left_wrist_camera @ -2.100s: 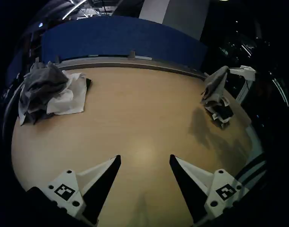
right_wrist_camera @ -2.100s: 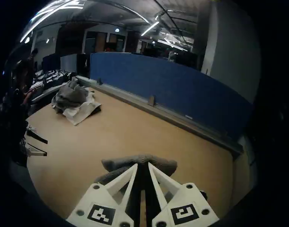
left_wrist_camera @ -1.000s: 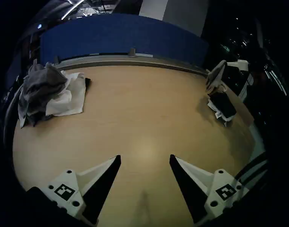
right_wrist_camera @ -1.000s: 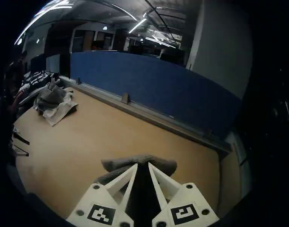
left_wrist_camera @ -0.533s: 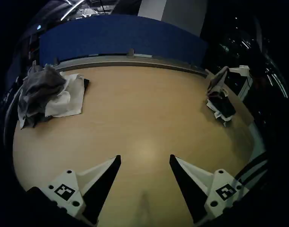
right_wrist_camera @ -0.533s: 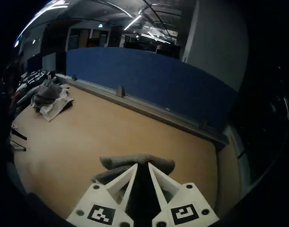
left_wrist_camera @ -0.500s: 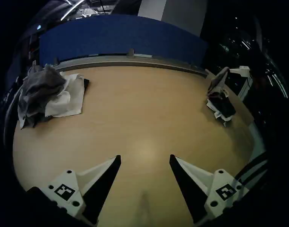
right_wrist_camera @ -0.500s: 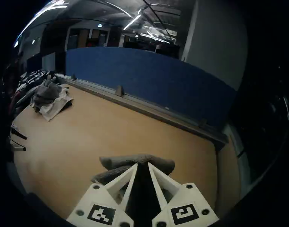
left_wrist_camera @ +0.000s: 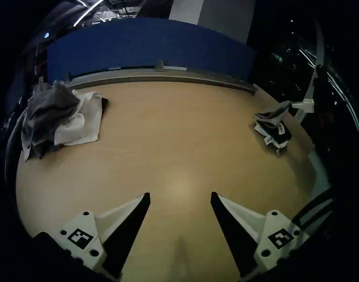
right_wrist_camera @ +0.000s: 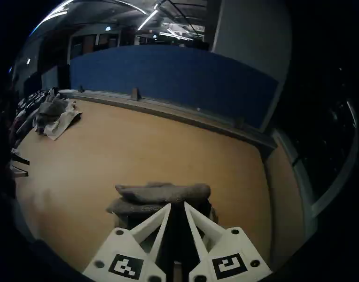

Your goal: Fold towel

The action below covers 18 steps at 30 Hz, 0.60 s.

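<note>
A folded grey towel (right_wrist_camera: pixel 163 192) lies flat on a stack of dark folded towels (right_wrist_camera: pixel 132 207) near the table's right end. My right gripper (right_wrist_camera: pixel 177 211) is shut on the towel's near edge, fingers almost touching. In the left gripper view the same grey towel (left_wrist_camera: pixel 273 114) rests on the stack (left_wrist_camera: pixel 273 132), with the right gripper's white body (left_wrist_camera: pixel 305 104) behind it. My left gripper (left_wrist_camera: pixel 179 203) hovers open over bare wood with nothing between its fingers.
A heap of crumpled grey and white towels (left_wrist_camera: pixel 57 117) sits at the table's far left, also seen as the towel heap (right_wrist_camera: pixel 50 117). A blue partition (left_wrist_camera: pixel 146 49) runs along the back edge of the wooden table (left_wrist_camera: pixel 179 141). The stack is close to the right table edge.
My right gripper has come down and levelled out, bringing the grey towel from hanging upright to lying flat on the stack. My left gripper has stayed put.
</note>
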Available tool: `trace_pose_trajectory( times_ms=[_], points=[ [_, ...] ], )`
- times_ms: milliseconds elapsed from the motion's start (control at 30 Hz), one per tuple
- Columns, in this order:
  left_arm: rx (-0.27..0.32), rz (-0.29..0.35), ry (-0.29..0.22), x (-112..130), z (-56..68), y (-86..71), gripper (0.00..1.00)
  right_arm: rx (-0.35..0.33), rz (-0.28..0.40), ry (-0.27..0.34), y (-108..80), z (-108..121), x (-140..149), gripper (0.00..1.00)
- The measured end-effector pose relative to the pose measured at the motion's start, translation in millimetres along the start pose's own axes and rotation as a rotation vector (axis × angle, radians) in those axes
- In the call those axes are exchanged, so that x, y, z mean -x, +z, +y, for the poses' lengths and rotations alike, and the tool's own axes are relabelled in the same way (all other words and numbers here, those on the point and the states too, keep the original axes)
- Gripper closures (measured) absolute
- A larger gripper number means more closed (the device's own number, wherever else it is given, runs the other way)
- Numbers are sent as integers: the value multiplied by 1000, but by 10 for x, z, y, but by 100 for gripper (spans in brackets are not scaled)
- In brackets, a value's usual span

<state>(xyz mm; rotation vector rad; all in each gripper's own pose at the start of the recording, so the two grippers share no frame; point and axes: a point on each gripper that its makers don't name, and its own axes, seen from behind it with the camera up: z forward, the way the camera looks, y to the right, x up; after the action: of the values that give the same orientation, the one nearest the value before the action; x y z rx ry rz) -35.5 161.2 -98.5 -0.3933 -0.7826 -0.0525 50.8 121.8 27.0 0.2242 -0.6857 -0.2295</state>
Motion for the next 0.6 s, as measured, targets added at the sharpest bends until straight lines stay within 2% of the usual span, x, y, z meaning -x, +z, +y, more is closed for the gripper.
trace_pose_trajectory(
  times_ms=[300,600],
  points=[
    [-1,-1,6,13,21,0,4,43,-29,105,-52,229,446,96],
    [-2,0,3,32,34,-2,4,71,-113,182,4,272,1025,96]
  ],
)
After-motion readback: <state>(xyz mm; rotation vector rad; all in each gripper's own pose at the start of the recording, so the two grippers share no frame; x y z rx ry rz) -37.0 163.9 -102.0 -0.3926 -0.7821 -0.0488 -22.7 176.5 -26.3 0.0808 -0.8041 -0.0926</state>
